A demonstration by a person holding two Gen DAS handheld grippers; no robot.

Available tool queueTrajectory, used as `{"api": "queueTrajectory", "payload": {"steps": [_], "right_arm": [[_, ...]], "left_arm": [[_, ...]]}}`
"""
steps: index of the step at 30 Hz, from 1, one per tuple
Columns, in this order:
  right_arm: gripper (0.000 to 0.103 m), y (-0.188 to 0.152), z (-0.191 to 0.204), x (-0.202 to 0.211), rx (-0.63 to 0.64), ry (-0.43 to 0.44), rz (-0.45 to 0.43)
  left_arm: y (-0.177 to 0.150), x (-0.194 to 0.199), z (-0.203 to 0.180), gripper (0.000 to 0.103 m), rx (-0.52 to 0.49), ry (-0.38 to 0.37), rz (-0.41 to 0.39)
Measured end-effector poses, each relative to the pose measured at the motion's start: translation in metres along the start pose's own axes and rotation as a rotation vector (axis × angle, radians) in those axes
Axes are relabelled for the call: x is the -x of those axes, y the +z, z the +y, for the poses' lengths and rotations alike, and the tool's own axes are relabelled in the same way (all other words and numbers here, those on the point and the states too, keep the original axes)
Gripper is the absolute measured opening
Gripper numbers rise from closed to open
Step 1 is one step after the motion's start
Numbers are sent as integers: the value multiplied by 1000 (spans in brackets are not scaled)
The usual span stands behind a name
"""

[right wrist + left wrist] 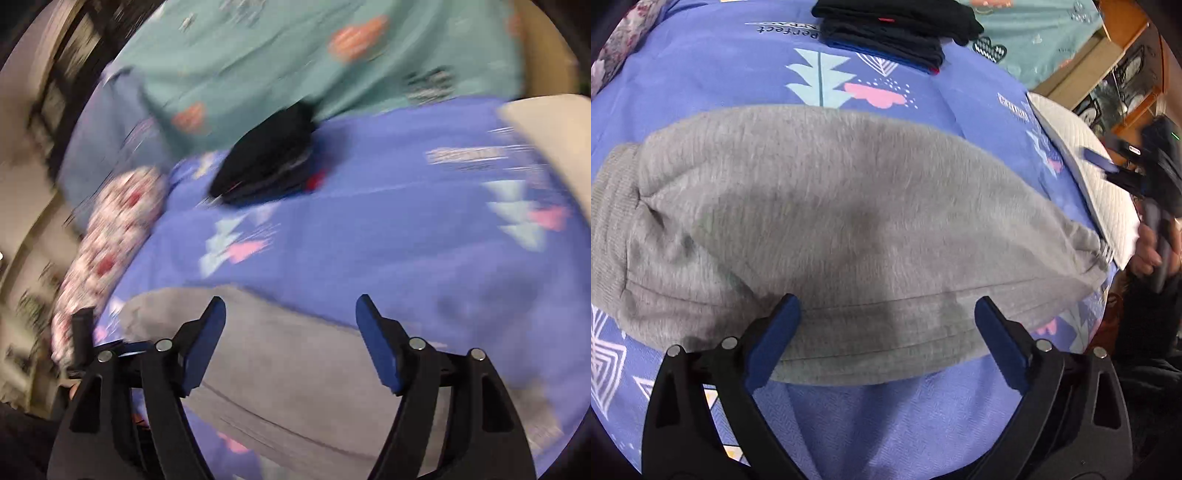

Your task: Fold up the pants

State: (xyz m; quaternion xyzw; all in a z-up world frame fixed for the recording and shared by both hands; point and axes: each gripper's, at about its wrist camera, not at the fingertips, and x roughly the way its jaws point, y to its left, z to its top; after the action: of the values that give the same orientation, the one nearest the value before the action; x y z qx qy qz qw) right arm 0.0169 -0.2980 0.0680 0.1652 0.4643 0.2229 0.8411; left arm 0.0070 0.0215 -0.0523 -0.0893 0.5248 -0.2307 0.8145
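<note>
Both our grippers open over the folded pants

Our left gripper [886, 336] gapes wide, holding nothing, the grey pants [831, 221] lying folded just ahead on the purple sheet [701, 74]; our right gripper [291, 339] hangs empty above them, dark folded clothes [266, 162] beyond.

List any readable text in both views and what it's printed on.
"Perfect": upside down on the purple bedsheet, left wrist view; the line printed above it is cut off, unreadable.
Small white label-like print on the same sheet: too small to read.
Right wrist view: all print motion-blurred, unreadable.
</note>
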Motion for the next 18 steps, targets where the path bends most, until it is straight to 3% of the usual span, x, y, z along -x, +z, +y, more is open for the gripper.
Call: {"api": "queueTrajectory", "payload": {"steps": [3,7,10,13,18], "right_arm": [[74,27,4,-97,-18,115,182],[74,38,-5,-171,-77,166,344],[74,24,-5,-177,-128,307,440],[88,13,5,-154,-140,482,474],[94,1,8,-152,-217,667,554]], "left_arm": [[-4,2,-4,97,-4,33,42],[-6,9,-5,97,-3,69,61],[4,19,-14,97,-8,44,12],[22,19,-41,97,-104,15,-26],[36,-39,-47,97,-124,70,147]]}}
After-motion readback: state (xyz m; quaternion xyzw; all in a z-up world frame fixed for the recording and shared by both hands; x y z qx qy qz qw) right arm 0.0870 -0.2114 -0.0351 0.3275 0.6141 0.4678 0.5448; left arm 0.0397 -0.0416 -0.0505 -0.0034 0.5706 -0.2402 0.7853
